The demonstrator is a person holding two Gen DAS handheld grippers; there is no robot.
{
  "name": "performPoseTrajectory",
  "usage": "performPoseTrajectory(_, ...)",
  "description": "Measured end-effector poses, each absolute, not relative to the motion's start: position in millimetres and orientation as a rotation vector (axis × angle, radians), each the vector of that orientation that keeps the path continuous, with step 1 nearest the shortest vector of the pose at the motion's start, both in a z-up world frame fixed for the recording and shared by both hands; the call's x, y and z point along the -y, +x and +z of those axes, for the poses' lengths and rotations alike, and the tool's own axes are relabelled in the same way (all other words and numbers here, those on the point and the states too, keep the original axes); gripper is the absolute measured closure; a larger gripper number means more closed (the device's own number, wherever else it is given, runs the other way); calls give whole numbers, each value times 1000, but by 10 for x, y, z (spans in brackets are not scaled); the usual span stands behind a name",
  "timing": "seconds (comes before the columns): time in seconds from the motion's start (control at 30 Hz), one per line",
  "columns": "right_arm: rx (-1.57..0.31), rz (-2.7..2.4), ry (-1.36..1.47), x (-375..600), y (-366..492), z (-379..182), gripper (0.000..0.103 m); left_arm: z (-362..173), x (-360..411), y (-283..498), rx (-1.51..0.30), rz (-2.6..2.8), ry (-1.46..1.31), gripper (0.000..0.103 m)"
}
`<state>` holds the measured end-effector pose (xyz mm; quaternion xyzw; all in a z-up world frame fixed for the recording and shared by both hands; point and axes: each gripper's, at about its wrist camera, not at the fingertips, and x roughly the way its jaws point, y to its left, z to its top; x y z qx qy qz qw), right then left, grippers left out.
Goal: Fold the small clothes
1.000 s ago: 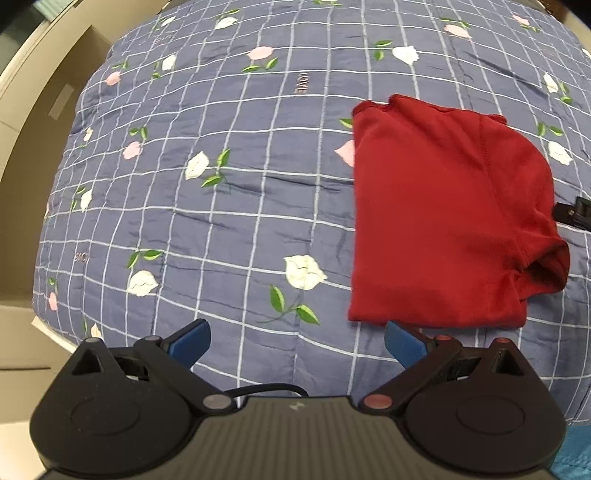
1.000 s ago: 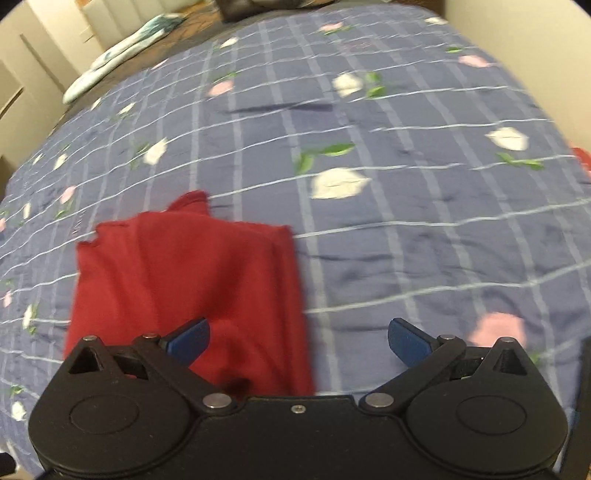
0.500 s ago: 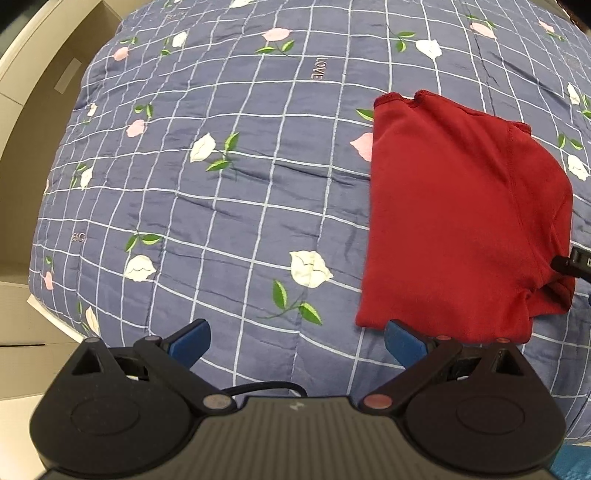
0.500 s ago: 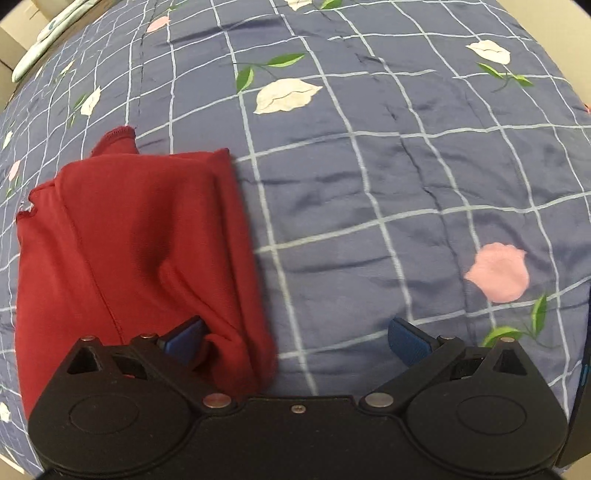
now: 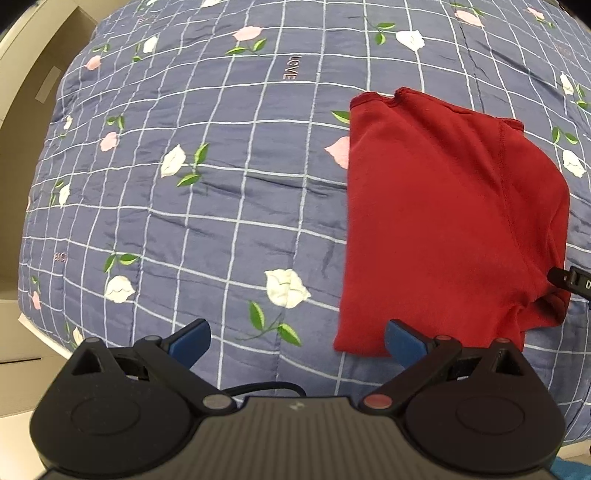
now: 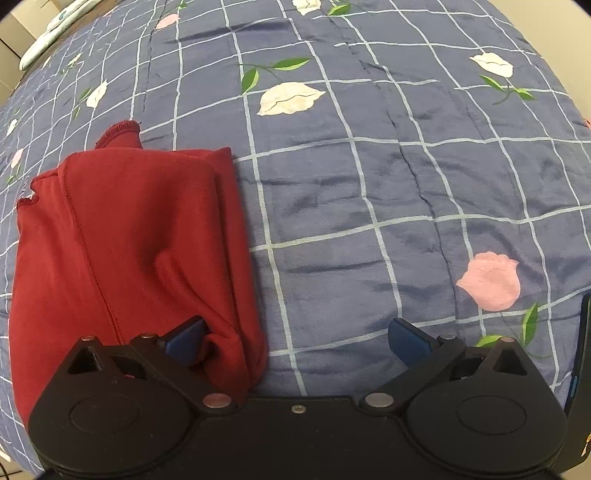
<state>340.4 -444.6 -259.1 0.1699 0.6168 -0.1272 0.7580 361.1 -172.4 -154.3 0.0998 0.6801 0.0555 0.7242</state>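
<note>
- Red garment [image 5: 443, 229], folded, lies flat on quilted bed cover [image 5: 229, 206].
- L gripper [image 5: 297, 338]: jaws spread, at garment's near edge.
- R gripper [image 6: 297, 338]: jaws spread, left fingertip [image 6: 186, 339] touching a fold.

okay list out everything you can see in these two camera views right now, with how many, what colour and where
red garment: one, dark red, folded, lying on the right part of the quilt in the left wrist view.
quilt: one, blue-grey with a white grid and white and pink flowers, under everything.
pale cloth: one, white with teal marks, at the quilt's far left edge in the right wrist view.
left gripper: one, black with blue fingers, open, its right finger at the garment's near edge.
right gripper: one, black with blue fingers, open, its left finger against the garment's near right corner.
</note>
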Motion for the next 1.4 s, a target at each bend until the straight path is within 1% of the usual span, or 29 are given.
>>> performPoseTrajectory(0.4, -1352, -298, 388, 4573, 3264, -2500, 0, -1776, 1811, 3817, -1527, 89, 212, 1)
performPoseTrajectory(0.47, -1370, -328, 372, 4626, 3211, -2490, 0, -1838, 1801, 3845, -1536, 91, 206, 1)
performPoseTrajectory(0.57, -1445, -446, 289, 4753, 3101, -2515, 0, -1919, 1779, 3890, -1543, 97, 196, 1)
performPoseTrajectory(0.6, -1439, -459, 324, 4806, 3066, -2494, 0, -1940, 1773, 3904, -1545, 98, 194, 1)
performPoseTrajectory(0.7, -1321, -407, 484, 4878, 3094, -2321, 0, -1996, 1746, 3958, -1553, 105, 191, 1)
performPoseTrajectory(0.8, -1260, -290, 529, 4729, 3365, -2263, 0, -2000, 1739, 4012, -1554, 108, 196, 1)
performPoseTrajectory(0.97, -1287, -184, 467, 4402, 3891, -2449, 0, -1918, 1729, 4061, -1534, 109, 204, 1)
performPoseTrajectory(1.07, -1341, -228, 329, 4322, 4087, -2570, 0, -1903, 1695, 4060, -1536, 118, 196, 1)
performPoseTrajectory(1.13, -1357, -287, 268, 4405, 4140, -2602, 0, -1907, 1666, 4045, -1542, 126, 187, 1)
performPoseTrajectory(1.33, -1364, -343, 277, 4837, 4056, -2600, 0, -1981, 1616, 4015, -1567, 137, 175, 1)
performPoseTrajectory(1.4, -1390, -397, 223, 4904, 3991, -2632, 0, -2001, 1624, 4022, -1569, 134, 176, 1)
